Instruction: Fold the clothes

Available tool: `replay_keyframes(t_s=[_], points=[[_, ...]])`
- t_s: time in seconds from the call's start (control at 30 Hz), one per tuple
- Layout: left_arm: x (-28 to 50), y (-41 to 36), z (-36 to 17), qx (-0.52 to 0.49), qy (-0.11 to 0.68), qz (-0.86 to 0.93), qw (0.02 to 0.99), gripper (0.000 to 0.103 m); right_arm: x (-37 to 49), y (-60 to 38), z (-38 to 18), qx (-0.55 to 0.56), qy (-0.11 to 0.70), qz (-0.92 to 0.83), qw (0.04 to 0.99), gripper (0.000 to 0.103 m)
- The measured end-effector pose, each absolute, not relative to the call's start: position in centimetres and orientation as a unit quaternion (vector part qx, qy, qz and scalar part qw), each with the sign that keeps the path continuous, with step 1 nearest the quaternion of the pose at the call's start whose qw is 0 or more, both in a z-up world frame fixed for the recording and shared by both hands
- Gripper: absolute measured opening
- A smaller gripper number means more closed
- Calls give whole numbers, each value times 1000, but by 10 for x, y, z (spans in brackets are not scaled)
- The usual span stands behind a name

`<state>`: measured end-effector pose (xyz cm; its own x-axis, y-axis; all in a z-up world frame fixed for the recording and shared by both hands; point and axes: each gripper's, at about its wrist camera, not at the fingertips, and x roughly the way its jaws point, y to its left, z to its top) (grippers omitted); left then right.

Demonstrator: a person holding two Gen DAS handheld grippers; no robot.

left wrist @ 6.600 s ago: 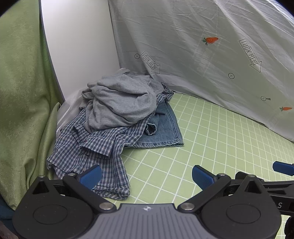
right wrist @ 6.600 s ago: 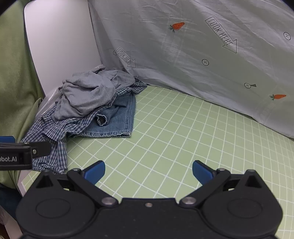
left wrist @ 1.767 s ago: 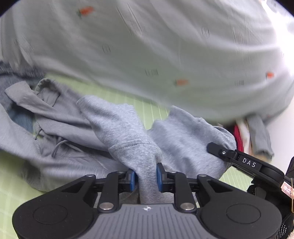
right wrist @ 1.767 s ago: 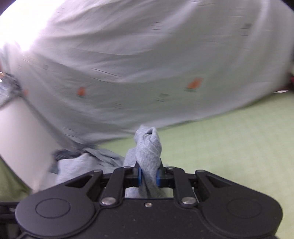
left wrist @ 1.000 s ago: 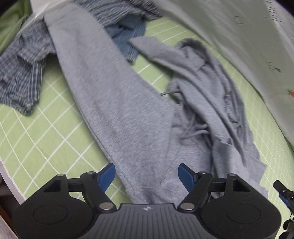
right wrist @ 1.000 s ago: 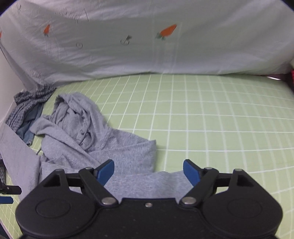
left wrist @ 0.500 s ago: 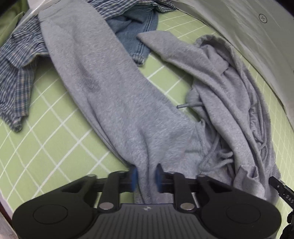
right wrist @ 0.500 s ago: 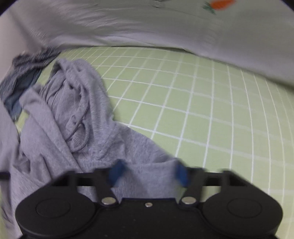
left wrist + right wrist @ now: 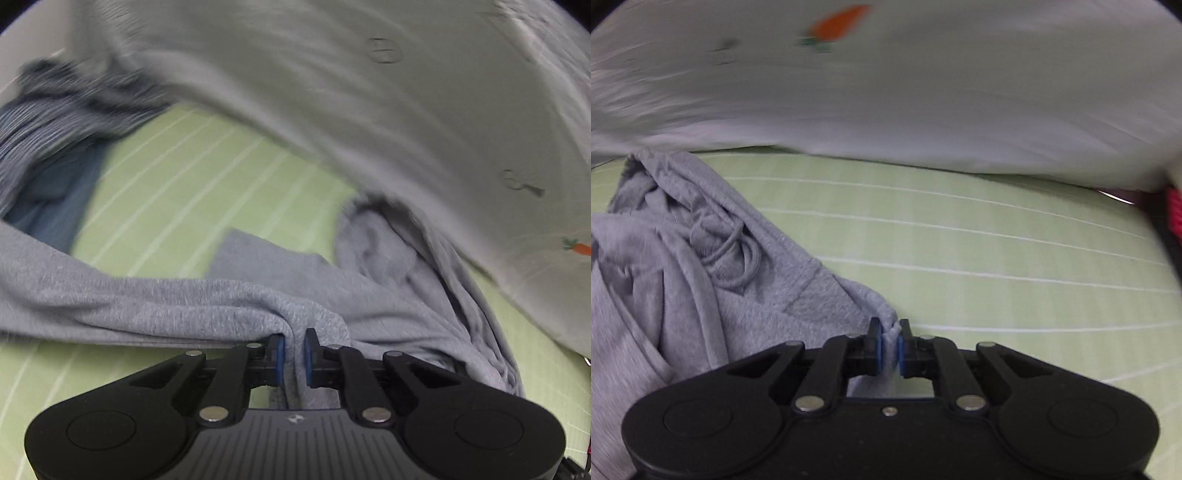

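Both tongs pinch the grey hoodie (image 9: 236, 306): left gripper (image 9: 294, 349), right gripper (image 9: 890, 345) barely. Its thin edge might slip out; the drawstring (image 9: 735, 254) at ten o'clock could snag.

A staged recording set-up rather than a lived-in room: a worktop (image 9: 997, 236) covered by a green gridded mat, backed by a hung pale sheet (image 9: 369, 110) printed with carrots and target marks (blurred here), with loose garments (image 9: 55, 129) heaped at one end.

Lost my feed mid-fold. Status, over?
Left gripper and right gripper both shut on grey hoodie. Hoodie bunched on green mat. Nothing in the way.
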<state>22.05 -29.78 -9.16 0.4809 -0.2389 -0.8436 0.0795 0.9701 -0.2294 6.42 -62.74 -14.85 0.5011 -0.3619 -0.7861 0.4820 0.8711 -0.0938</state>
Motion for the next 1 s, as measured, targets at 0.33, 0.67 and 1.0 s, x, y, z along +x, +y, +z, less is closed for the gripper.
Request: replay_keyframes(t_s=[0.33,0.67,1.0], points=[[178,-351,-91,-33,521,-139,842,70,-19,-663,-129,93,436,-350,824,85],[142,-388,-72,15,512,-193,837,88,-103,-642,-139,202,450,-372,786,103],[127,-456,-97,39,540,-312,781,42,-110,-641,-143,259,443,-339,789,64]])
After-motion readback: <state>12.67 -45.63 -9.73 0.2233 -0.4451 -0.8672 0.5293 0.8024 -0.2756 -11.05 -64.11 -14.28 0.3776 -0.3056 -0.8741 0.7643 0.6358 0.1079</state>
